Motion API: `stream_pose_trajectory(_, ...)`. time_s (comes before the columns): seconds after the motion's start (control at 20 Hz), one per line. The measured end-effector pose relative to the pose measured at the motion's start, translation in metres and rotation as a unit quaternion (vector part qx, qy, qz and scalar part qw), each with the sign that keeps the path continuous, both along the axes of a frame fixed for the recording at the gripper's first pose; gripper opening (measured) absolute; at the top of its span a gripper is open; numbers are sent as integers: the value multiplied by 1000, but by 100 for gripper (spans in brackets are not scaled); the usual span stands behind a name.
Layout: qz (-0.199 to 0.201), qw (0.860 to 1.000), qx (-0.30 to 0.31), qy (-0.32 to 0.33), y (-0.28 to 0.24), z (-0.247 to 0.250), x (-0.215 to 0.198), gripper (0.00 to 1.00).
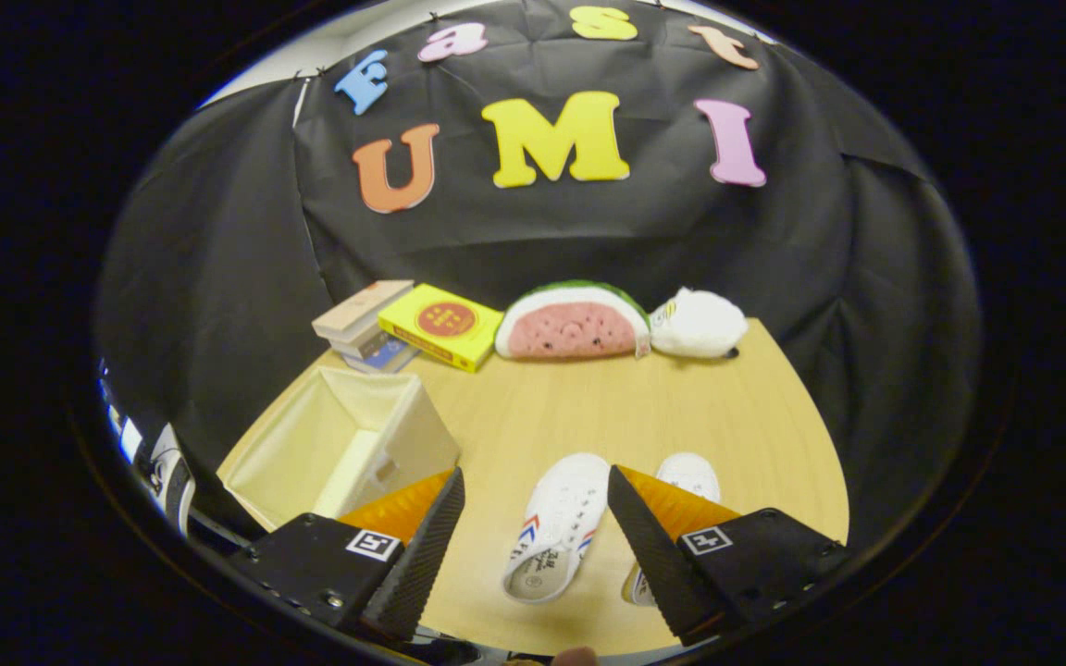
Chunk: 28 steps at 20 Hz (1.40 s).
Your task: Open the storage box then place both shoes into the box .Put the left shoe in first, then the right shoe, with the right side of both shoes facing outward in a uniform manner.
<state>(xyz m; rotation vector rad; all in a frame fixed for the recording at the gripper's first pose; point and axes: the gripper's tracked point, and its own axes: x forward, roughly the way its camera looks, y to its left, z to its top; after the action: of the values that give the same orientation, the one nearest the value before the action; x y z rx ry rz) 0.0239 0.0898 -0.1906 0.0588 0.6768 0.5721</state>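
A cream fabric storage box [339, 444] stands open on the wooden table [588, 407], just ahead of my left finger. Its inside looks empty apart from a pale flap or panel [357, 467] lying against the near wall. Two white shoes lie side by side, toes pointing away from me: one [559, 527] with red and blue stripes lies between my fingers, the other [690, 476] is partly hidden behind my right finger. My gripper [536, 486] hangs open above the table, holding nothing.
Along the back of the table sit a stack of books [366, 324], a yellow book [440, 326], a watermelon-slice plush [574, 322] and a white plush [698, 324]. Black cloth walls close the booth behind and on both sides.
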Motion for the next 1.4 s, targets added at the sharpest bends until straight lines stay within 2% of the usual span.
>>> stream_pose_trajectory(0.2,-6,996,-32,81,-14,-74,1,94)
stream_pose_trajectory(0.35,-5,991,-45,125,-13,-104,1,94)
stream_pose_trajectory(0.55,-31,983,-53,174,-10,-135,13,93)
stream_pose_trajectory(0.7,-39,979,-55,194,-9,-144,23,79)
stream_pose_trajectory(0.8,-36,976,-54,206,-4,-152,30,76)
stream_pose_trajectory(1.05,-23,964,-21,264,13,-150,25,36)
stream_pose_trajectory(1.15,-26,961,-13,276,9,-149,26,15)
stream_pose_trajectory(1.2,-28,959,-7,284,13,-152,27,13)
stream_pose_trajectory(1.25,-27,958,-4,286,12,-150,28,4)
stream_pose_trajectory(1.4,-20,960,9,279,10,-143,26,0)
